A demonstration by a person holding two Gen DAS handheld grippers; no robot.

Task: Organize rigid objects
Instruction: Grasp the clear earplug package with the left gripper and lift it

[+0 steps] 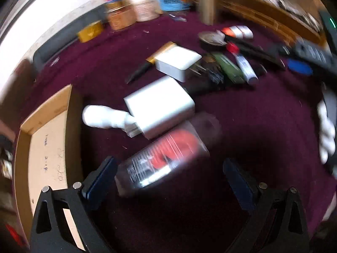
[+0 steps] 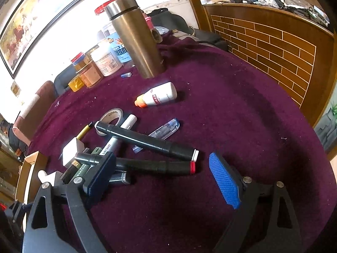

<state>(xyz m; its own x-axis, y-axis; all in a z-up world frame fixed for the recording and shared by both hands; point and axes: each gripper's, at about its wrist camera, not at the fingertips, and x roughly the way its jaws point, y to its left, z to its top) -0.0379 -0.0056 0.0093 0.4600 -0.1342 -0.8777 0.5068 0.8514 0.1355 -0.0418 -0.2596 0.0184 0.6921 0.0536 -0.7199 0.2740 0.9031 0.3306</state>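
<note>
Both grippers, left and right, hold fingers open, empty; a silver marker reads "deli".

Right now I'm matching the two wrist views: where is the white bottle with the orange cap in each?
Left wrist: the white bottle is upper right, blurred, just beyond the tape roll.
Right wrist: the bottle lies near the centre, in front of the metal flask.
Shared landmark: the cardboard box, at the left edge in both.
</note>
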